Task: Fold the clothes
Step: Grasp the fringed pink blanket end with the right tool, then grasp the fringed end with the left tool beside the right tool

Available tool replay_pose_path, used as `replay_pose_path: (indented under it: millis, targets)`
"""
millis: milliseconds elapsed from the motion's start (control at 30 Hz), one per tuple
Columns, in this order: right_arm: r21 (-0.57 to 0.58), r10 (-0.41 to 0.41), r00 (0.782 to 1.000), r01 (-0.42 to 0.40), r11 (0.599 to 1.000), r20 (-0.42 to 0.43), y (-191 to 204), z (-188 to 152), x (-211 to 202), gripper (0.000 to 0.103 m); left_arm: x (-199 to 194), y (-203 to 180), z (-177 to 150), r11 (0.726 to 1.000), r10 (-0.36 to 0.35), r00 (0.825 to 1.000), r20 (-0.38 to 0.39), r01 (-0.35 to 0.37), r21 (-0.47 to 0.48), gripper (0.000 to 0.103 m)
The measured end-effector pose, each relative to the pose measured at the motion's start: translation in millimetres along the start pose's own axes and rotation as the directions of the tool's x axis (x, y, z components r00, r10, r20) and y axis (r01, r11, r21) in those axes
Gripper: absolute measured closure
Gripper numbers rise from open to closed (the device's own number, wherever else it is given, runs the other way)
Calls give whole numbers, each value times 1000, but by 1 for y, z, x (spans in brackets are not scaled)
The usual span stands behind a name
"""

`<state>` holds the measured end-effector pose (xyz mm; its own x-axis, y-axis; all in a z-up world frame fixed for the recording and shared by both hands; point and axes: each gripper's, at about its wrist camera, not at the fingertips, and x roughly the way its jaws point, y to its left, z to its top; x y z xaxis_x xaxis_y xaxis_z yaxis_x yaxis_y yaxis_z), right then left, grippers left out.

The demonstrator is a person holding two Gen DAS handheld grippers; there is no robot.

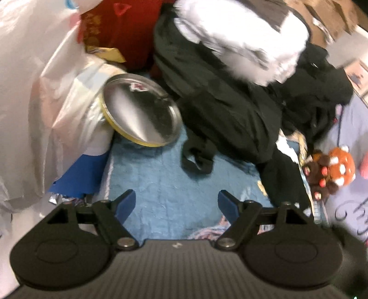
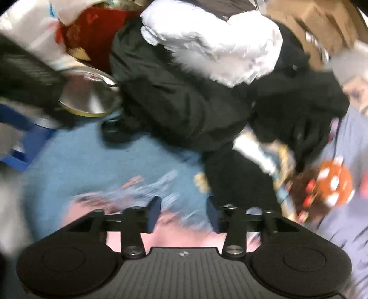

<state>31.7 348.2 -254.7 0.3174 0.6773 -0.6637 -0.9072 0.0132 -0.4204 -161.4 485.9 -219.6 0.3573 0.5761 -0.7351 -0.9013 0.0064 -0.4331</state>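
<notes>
A heap of black clothes (image 1: 230, 110) lies at the back of a blue fleecy cover (image 1: 165, 184), with a white puffy garment (image 1: 241, 39) on top. My left gripper (image 1: 176, 203) hangs open over bare blue cover, short of the heap, with nothing between its fingers. In the blurred right wrist view the same black heap (image 2: 184, 103) and white garment (image 2: 214, 46) fill the top. My right gripper (image 2: 182, 210) is open above a pink and patterned cloth (image 2: 170, 230), and a black garment (image 2: 239, 181) lies just right of its fingers.
A round metal tin lid (image 1: 140, 108) leans against white plastic bags (image 1: 34, 92) on the left. A red bag (image 1: 119, 30) stands behind. A brown plush toy (image 1: 331, 170) lies at the right on a lilac sheet (image 1: 349, 138). Cardboard boxes (image 2: 322, 20) sit at the back right.
</notes>
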Motion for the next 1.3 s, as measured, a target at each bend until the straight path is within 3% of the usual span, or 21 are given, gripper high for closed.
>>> replay_pose_path:
  millis: [100,200,267,367,467,567,600,633,667,700,867,967,1067,1100,1133,1200,1233,1267,1300]
  targets:
    - [-72,70,997,-72,995,-32,50,-10,-17,52,4,6,12,1000,22,1000,12,-21,-20,21]
    - [-164,62,997,-69,984,-48,104,-13,-15,52,1,11,21,999,40,999,35,-40,0,20]
    - [-69,45,997,-49,996,-68,113,-9,-2,54,5,6,26,996,27,1000,-1,-27,90,17]
    - [-75,-17,997,11,997,-79,125,-7,10,54,14,-8,38,961,6,997,-72,14,276,17]
    - [-48,-32,994,27,998,-104,124,-6,19,55,22,-22,52,896,-31,990,-135,88,435,15]
    - [20,-41,995,43,999,-91,116,-7,16,57,28,-37,55,812,-8,992,-129,81,578,15]
    - [47,-43,995,47,998,-85,113,-8,14,66,29,-38,56,804,-12,991,-132,88,588,14]
    - [73,-45,996,51,996,-78,110,-9,12,85,29,-39,56,803,-20,990,-138,98,588,14]
    - [100,-48,996,55,994,-71,107,-9,10,95,30,-39,56,805,-24,989,-145,105,584,14]
    - [126,-51,997,58,990,-65,104,-10,8,99,29,-39,55,808,-25,988,-152,110,578,14]
    - [257,-66,997,72,964,-33,88,-13,-1,100,36,-35,44,790,-5,978,-208,132,599,13]
    - [456,-71,997,55,888,18,56,-21,-27,100,45,-31,35,773,21,963,-270,156,616,13]
    - [584,-86,995,40,811,50,25,-33,-51,100,55,-35,20,718,37,932,-360,225,659,13]
    - [577,-96,994,52,815,46,23,-33,-55,100,57,-37,15,706,18,913,-408,277,651,13]
    - [555,-101,994,60,829,44,23,-33,-57,100,58,-38,12,709,-31,876,-481,358,608,13]
    - [511,-98,994,60,857,49,26,-33,-58,100,62,-39,9,727,-171,772,-613,518,451,13]
    - [486,-99,994,61,872,52,30,-31,-58,100,63,-40,9,733,-223,730,-646,562,383,11]
    - [459,-102,993,67,886,53,35,-29,-57,100,64,-43,7,736,-226,722,-654,566,371,9]
    - [430,-110,993,77,899,53,40,-27,-56,100,65,-47,5,738,-207,729,-652,554,385,9]
